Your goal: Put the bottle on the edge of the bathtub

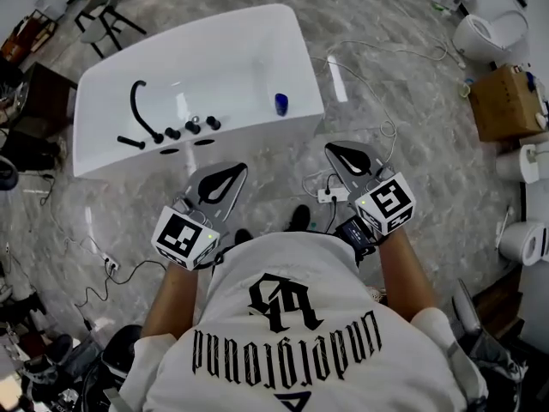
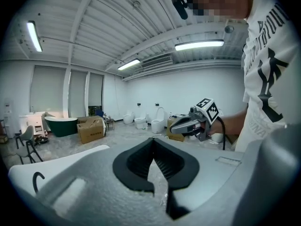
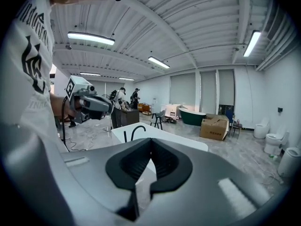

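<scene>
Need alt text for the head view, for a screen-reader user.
A person in a white T-shirt holds the left gripper and right gripper, both shut and empty, toward a white bathtub on a marble floor. A small blue bottle stands near the tub's right end, a black faucet near its left. A cardboard box sits far right.

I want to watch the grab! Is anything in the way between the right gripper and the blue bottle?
Nothing visible. The right gripper, shut and empty, hangs just short of the bathtub. The blue bottle stands at the tub's right end, with only air between them.
</scene>
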`<action>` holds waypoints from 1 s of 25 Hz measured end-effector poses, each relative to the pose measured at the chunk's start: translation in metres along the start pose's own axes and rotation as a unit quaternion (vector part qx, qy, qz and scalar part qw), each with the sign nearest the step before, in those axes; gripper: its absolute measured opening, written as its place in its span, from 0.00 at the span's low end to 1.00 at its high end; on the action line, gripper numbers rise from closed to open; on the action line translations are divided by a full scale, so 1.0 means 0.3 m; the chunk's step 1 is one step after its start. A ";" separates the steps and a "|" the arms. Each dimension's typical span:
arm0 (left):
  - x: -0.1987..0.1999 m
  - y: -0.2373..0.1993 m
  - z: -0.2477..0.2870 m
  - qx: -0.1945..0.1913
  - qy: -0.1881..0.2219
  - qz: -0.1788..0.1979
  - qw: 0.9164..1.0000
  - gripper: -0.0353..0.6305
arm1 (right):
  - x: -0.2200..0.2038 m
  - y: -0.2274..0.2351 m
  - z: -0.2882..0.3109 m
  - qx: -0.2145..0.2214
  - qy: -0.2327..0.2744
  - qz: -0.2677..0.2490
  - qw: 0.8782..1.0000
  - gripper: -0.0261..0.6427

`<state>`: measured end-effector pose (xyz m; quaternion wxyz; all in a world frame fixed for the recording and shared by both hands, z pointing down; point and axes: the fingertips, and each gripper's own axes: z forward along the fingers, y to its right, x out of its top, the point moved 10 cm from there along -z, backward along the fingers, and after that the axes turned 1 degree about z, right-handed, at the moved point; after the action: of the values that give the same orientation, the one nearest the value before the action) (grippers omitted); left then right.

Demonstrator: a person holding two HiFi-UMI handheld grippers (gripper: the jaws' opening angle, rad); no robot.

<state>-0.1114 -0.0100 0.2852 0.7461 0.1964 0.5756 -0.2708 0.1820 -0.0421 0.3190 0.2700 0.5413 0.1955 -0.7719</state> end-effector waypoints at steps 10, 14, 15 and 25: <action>-0.138 -0.061 -0.452 -0.043 0.004 -0.021 0.999 0.06 | 0.016 -0.467 0.052 -0.062 -0.001 0.016 0.998 0.04; -0.209 -0.079 -0.595 -0.059 0.002 -0.019 0.998 0.06 | 0.016 -0.667 0.054 -0.086 -0.007 0.012 0.996 0.04; -0.220 -0.079 -0.620 -0.064 0.003 -0.020 0.998 0.06 | 0.018 -0.706 0.048 -0.089 -0.009 0.013 0.996 0.04; -0.213 0.043 -0.735 -0.072 0.033 -0.029 0.996 0.06 | 0.036 -0.867 -0.060 -0.083 -0.020 -0.001 0.996 0.04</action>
<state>-0.2815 0.1447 0.2892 0.7310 0.1342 0.6230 -0.2439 0.0288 0.1687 0.3053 0.3172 0.5012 0.2542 -0.7639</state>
